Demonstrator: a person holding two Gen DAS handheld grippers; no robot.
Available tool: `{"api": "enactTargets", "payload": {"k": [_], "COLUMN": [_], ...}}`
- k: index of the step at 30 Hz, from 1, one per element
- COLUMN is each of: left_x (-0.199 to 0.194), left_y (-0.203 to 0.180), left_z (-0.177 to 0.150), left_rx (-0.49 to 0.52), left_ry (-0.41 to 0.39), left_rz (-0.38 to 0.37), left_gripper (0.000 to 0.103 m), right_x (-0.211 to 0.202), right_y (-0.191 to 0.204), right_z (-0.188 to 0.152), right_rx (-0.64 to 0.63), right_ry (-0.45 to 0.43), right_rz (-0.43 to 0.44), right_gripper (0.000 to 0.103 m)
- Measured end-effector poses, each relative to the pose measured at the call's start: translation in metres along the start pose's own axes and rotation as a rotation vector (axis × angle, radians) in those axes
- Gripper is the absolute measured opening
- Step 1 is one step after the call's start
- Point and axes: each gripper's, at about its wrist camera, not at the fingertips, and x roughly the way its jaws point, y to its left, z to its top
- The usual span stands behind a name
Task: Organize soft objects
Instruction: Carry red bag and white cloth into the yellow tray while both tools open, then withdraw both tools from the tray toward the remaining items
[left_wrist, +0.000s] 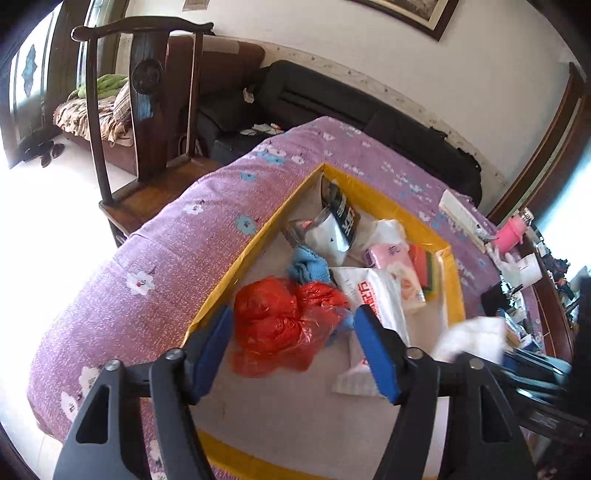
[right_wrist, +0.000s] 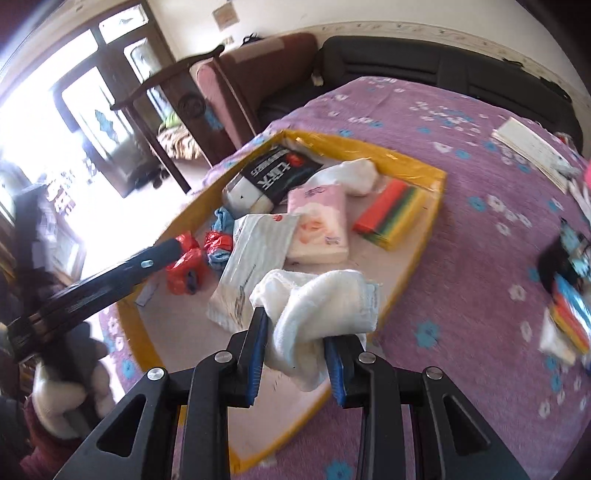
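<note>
A shallow tray with a yellow taped rim (left_wrist: 255, 243) (right_wrist: 406, 158) lies on a purple flowered bedspread (left_wrist: 166, 240) (right_wrist: 480, 229). In it lie a red plastic bag (left_wrist: 284, 321) (right_wrist: 184, 266), a blue cloth (left_wrist: 308, 266), white tissue packs (left_wrist: 373, 295) (right_wrist: 255, 258), a pink tissue pack (right_wrist: 319, 225), a black-and-white pouch (right_wrist: 269, 177) and coloured sponges (right_wrist: 391, 214). My left gripper (left_wrist: 293, 354) is open just above the red bag. My right gripper (right_wrist: 295, 363) is shut on a white towel (right_wrist: 317, 306) and holds it over the tray's near right edge.
A dark wooden chair (left_wrist: 147, 110) stands left of the bed. A black sofa (left_wrist: 332, 99) runs along the far wall. A white box (right_wrist: 532, 147) lies on the bedspread at far right. Cluttered items and a pink bottle (left_wrist: 511, 230) sit at right.
</note>
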Motion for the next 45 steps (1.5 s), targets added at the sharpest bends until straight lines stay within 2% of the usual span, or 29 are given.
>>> {"api": "enactTargets", "payload": {"k": [2,4,6,10,16,18,19,20,22,24,26,28,30,33,34,37,39,43,45], "left_x": [-0.007,-0.009,-0.012,-0.019,-0.038,-0.046,-0.051,-0.054,-0.066,-0.073,-0.080,-0.090,-0.107,-0.124,-0.122,-0.088,-0.072,-0.058,-0.051], "left_y": [0.002,0.003,0.004,-0.001,-0.020,-0.029,-0.035,-0.040,-0.056,-0.068,-0.081,-0.092,-0.106,-0.119,-0.121,-0.140,-0.154,-0.185,-0.198], "left_z": [-0.002,-0.001,-0.003,-0.005,-0.011,-0.013,-0.015,-0.016,-0.021,-0.025,-0.031,-0.036,-0.045,-0.053,-0.054,-0.057,-0.065,-0.083,-0.090], "left_rx": [-0.006,-0.011,-0.016,-0.006,0.020,0.036,0.046,0.051,0.072,0.091,0.101,0.113,0.135,0.158,0.161,0.181,0.197,0.243,0.270], "left_ry": [-0.014,-0.016,-0.013,-0.031,-0.071,-0.094,-0.111,-0.123,-0.163,-0.180,-0.192,-0.229,-0.311,-0.400,-0.391,-0.219,-0.150,-0.088,-0.057], "left_rz": [-0.008,-0.014,-0.022,-0.016,-0.030,-0.037,-0.033,-0.022,0.025,0.000,-0.033,-0.035,-0.012,-0.052,-0.070,-0.081,-0.099,-0.130,-0.142], "left_gripper": [0.074,0.074,0.075,0.075,0.079,0.082,0.086,0.094,0.099,0.099,0.099,0.099,0.099,0.103,0.103,0.103,0.103,0.103,0.103], "right_x": [0.012,0.024,0.025,0.002,-0.046,-0.059,-0.068,-0.074,-0.091,-0.107,-0.130,-0.151,-0.168,-0.184,-0.187,-0.196,-0.203,-0.216,-0.219], "right_y": [0.004,0.004,0.001,-0.011,-0.030,-0.037,-0.044,-0.049,-0.062,-0.073,-0.085,-0.094,-0.107,-0.132,-0.142,-0.169,-0.176,-0.189,-0.200], "right_z": [0.007,0.013,0.017,0.024,0.008,-0.002,-0.010,-0.016,-0.035,-0.050,-0.072,-0.089,-0.104,-0.119,-0.124,-0.143,-0.154,-0.175,-0.179], "right_rx": [-0.018,-0.017,0.001,0.050,0.050,0.057,0.066,0.074,0.106,0.137,0.168,0.182,0.193,0.239,0.261,0.337,0.354,0.353,0.374], "right_ry": [0.022,0.041,0.031,-0.046,-0.149,-0.169,-0.182,-0.191,-0.225,-0.266,-0.350,-0.438,-0.512,-0.537,-0.528,-0.478,-0.475,-0.471,-0.459], "right_rz": [-0.015,-0.022,-0.013,-0.012,-0.114,-0.143,-0.165,-0.181,-0.215,-0.250,-0.338,-0.432,-0.495,-0.511,-0.503,-0.465,-0.462,-0.524,-0.516], "right_gripper": [0.040,0.067,0.074,0.083,0.089,0.089,0.090,0.090,0.090,0.090,0.093,0.099,0.103,0.102,0.102,0.102,0.102,0.102,0.102]}}
